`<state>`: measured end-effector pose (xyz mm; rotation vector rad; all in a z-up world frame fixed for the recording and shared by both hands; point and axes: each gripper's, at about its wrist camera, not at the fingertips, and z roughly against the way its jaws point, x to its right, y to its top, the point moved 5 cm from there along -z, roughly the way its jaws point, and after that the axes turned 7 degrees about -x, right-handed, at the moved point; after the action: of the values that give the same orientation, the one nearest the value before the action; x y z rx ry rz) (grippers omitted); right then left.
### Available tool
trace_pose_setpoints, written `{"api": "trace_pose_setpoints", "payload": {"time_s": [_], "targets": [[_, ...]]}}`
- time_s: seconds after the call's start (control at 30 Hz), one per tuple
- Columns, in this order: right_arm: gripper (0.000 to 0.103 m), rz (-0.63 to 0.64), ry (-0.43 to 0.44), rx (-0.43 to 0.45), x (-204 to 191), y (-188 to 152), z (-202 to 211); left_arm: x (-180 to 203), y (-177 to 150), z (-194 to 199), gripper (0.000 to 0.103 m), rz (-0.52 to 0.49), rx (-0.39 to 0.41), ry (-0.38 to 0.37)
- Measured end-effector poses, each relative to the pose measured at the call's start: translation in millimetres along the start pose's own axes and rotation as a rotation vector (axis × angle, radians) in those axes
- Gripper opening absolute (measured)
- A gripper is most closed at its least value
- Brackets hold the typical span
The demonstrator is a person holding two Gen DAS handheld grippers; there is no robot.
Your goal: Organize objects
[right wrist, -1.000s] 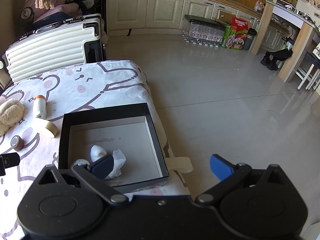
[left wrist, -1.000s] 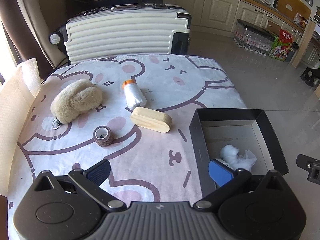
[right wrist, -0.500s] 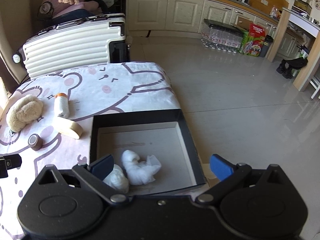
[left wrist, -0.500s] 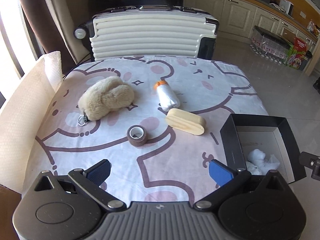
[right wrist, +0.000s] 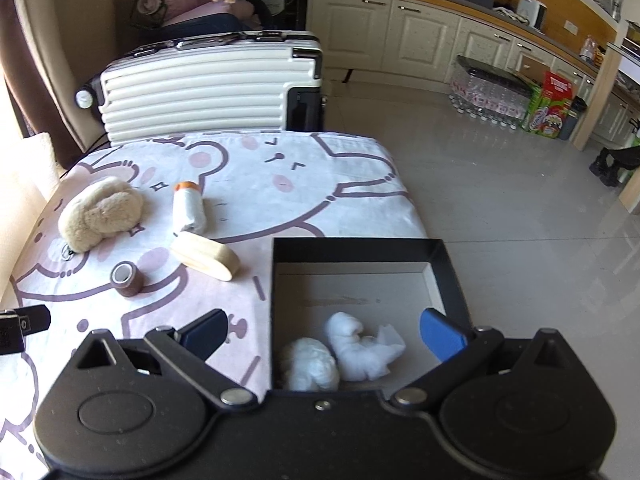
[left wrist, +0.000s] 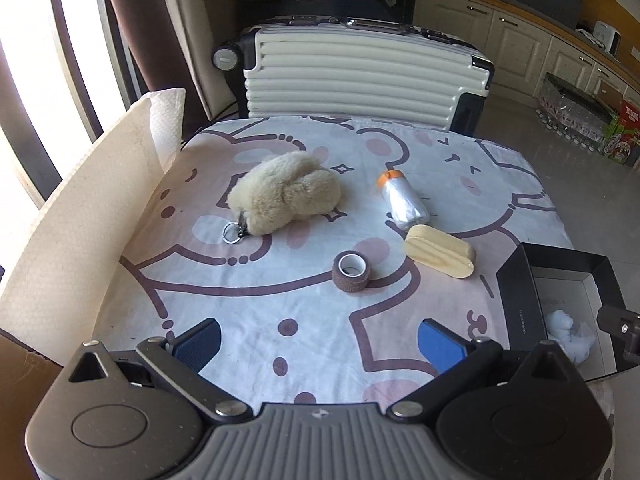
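Observation:
On the bear-print tablecloth lie a beige plush keychain (left wrist: pixel 284 194) (right wrist: pixel 100 213), a clear bottle with an orange cap (left wrist: pixel 401 200) (right wrist: pixel 189 207), a cream oval case (left wrist: pixel 439 256) (right wrist: pixel 205 256) and a brown tape roll (left wrist: pixel 351 271) (right wrist: pixel 127 279). A black open box (right wrist: pixel 356 252) (left wrist: pixel 520 300) at the table's right edge holds white wadded wrappers (right wrist: pixel 340 352). My left gripper (left wrist: pixel 319 340) is open and empty over the near cloth. My right gripper (right wrist: pixel 323 334) is open and empty over the box's near left corner.
A white ribbed suitcase (left wrist: pixel 360 72) stands behind the table. A cream foam sheet (left wrist: pixel 80 216) leans along the table's left side. Tiled floor (right wrist: pixel 500 200), kitchen cabinets and a pack of bottles (right wrist: pixel 492 92) lie to the right.
Both grippers have swung left. The loose objects now sit nearer the centre of the left view, and the box has slid toward its right edge. Nothing on the table has moved.

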<state>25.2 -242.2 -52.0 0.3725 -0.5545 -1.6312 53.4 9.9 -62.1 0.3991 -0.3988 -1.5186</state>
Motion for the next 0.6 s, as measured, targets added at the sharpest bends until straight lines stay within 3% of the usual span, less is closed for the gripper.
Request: {"api": "trace_pose_setpoints", "payload": {"time_s": [0.6], "targets": [[0.103, 0.039, 0.053, 0.009, -40.9, 4.0, 2.8, -32.5, -2.7, 8.8, 0.103, 0.028, 0.016, 0.025]]}}
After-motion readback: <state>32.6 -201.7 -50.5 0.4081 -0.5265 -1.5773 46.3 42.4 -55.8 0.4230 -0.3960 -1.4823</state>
